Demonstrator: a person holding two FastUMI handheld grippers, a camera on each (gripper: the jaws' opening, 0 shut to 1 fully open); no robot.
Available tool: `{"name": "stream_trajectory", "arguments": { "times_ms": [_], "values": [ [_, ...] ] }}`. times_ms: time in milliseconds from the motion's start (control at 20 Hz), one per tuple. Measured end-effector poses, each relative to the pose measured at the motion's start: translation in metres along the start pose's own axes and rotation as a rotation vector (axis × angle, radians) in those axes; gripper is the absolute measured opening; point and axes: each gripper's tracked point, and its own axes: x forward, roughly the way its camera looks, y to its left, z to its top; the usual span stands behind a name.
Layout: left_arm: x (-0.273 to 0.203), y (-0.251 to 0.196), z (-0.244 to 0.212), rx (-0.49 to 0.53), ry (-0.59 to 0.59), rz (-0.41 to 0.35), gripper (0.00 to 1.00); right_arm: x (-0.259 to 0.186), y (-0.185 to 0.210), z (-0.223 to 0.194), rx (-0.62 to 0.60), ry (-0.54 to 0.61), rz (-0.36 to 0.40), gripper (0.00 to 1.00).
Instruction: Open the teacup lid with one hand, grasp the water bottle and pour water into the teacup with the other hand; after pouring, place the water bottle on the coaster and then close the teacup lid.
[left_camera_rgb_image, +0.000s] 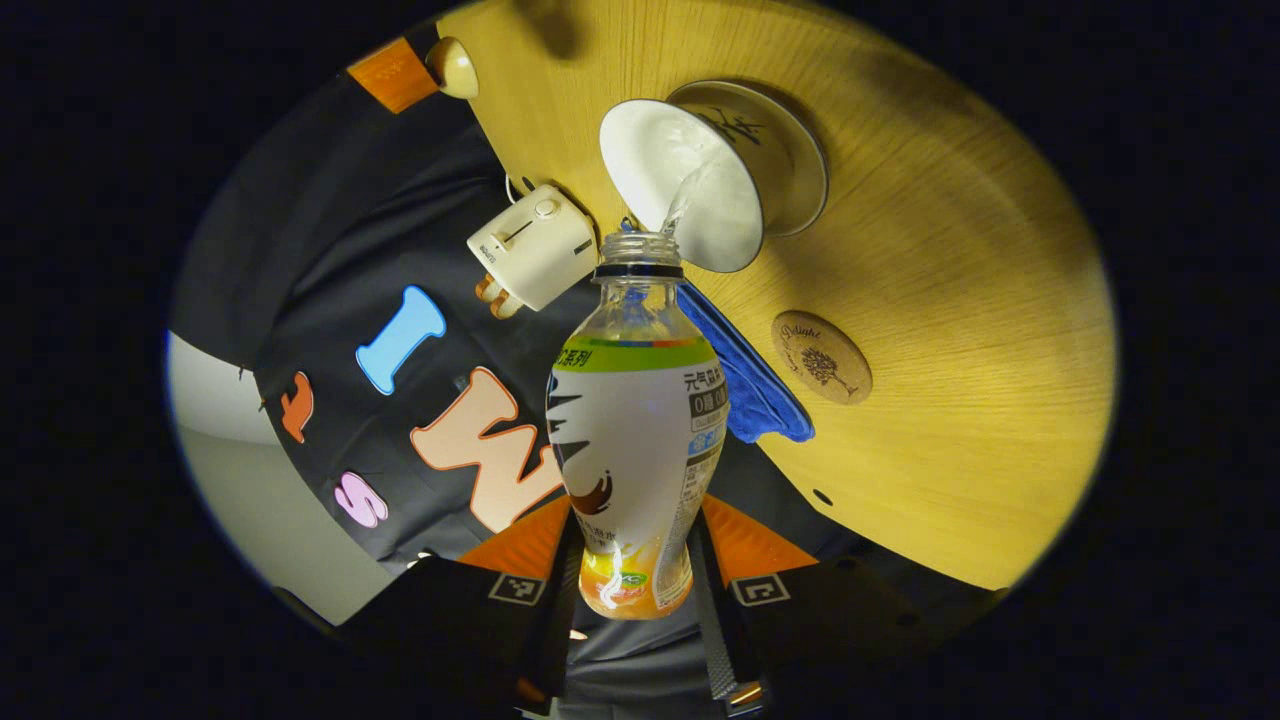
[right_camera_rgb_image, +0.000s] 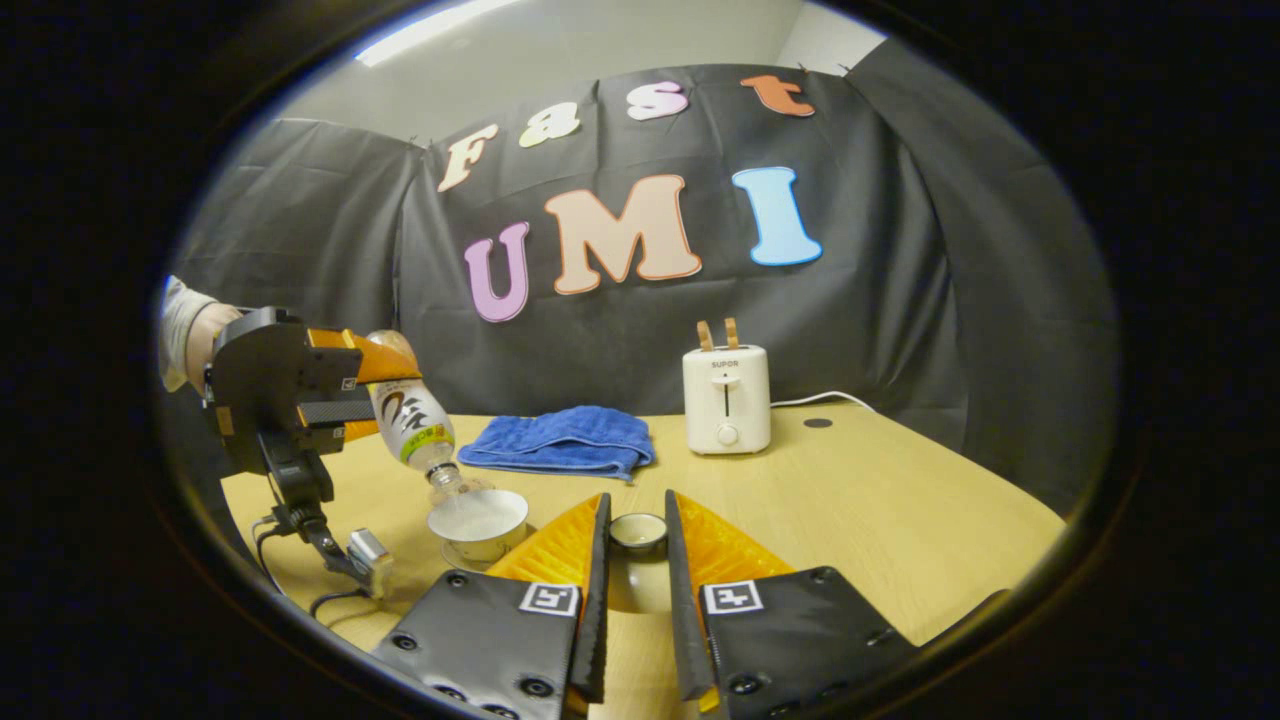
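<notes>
A wooden table (right_camera_rgb_image: 880, 520) stands before the black cloth wall. Nearest, the left gripper (left_camera_rgb_image: 632, 575) has its jaws clamped on the lower body of the water bottle (left_camera_rgb_image: 635, 430), which is tipped so its open neck hangs just over the teacup (left_camera_rgb_image: 690, 185), a thin stream running in. Beyond the cup's side lies the coaster (left_camera_rgb_image: 821, 356), bare. The right gripper (right_camera_rgb_image: 636, 560) holds the teacup lid (right_camera_rgb_image: 637, 532) between its tips; whether both press it I cannot tell. Pouring is in hand; next the bottle needs righting and carrying to the coaster. The water level is hard to make out.
</notes>
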Motion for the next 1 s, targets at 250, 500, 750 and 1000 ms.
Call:
{"name": "stream_trajectory", "arguments": {
  "times_ms": [250, 500, 750, 1000],
  "values": [
    [0.003, -0.002, -0.002, -0.028, -0.010, -0.010, 0.52, 0.000, 0.001, -0.001, 0.001, 0.003, 0.008, 0.31],
    [0.010, -0.024, 0.003, -0.201, -0.047, -0.071, 0.52, 0.000, 0.000, -0.002, 0.020, 0.012, 0.010, 0.31],
    [0.006, -0.054, 0.016, -0.496, -0.093, -0.153, 0.52, -0.001, 0.012, 0.000, 0.051, 0.015, 0.045, 0.31],
    [0.008, -0.070, 0.038, -0.803, -0.148, -0.188, 0.52, -0.001, 0.023, 0.003, 0.055, 0.014, 0.059, 0.31]
  ]
}}
